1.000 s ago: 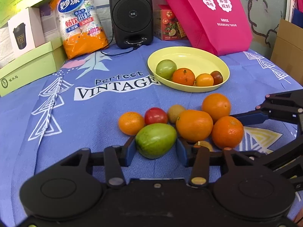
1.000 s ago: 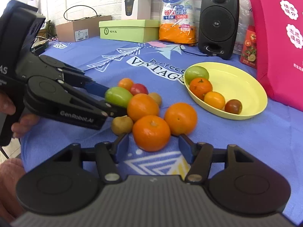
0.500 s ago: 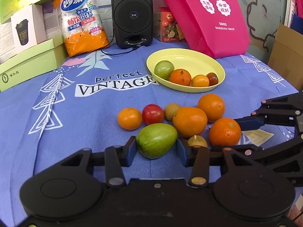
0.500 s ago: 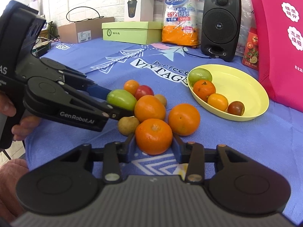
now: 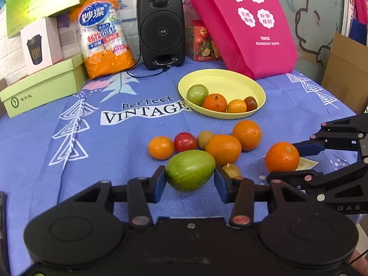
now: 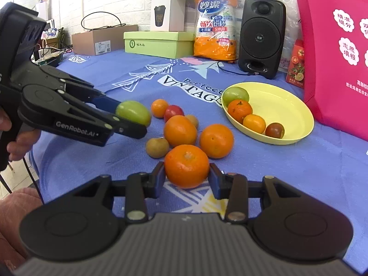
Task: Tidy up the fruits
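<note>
Covering worktop (image 5: 287,115): blue printed cloth (image 5: 115,138); speaker (image 5: 161,30) behind. Left tongs (image 5: 189,180) clamp green mango (image 5: 189,170); right tongs (image 6: 186,176) angled down, clamping mandarin (image 6: 186,165).

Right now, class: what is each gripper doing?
Left gripper: shut on the green fruit.
Right gripper: just closed, shut on the orange.

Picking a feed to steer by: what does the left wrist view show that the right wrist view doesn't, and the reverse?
Only the left wrist: a cardboard box edge at far right. Only the right wrist: the person's hand holding the left gripper, and a brown carton. Both: green fruit clamped left, orange clamped in the right gripper, yellow plate.
</note>
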Motion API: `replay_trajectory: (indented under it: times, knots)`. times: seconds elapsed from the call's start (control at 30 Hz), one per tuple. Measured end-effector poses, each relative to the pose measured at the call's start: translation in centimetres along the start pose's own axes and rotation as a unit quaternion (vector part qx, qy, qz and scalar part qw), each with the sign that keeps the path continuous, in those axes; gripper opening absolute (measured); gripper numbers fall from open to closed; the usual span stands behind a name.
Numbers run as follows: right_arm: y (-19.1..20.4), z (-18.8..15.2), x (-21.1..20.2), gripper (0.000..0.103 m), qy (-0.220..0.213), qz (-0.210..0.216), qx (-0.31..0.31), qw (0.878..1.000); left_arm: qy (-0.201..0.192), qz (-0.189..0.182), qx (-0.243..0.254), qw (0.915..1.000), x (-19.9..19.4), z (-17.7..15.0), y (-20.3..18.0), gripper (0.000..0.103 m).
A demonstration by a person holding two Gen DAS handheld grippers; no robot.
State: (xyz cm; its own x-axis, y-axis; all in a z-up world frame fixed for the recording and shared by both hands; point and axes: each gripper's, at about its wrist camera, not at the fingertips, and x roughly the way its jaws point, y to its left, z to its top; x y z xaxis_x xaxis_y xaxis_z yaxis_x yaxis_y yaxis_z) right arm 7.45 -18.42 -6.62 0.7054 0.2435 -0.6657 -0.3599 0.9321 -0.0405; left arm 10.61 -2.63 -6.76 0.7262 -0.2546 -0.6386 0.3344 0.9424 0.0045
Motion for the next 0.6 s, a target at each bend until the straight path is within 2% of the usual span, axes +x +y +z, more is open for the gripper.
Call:
replay_trajectory:
  times: [0.6]
  knots:
    - [-0.4,-0.6,-1.8,0.039,-0.006,-0.011,0.007,1.0,0.004,0.017,0.0,0.9998,-1.3,0.8,-0.3,0.045]
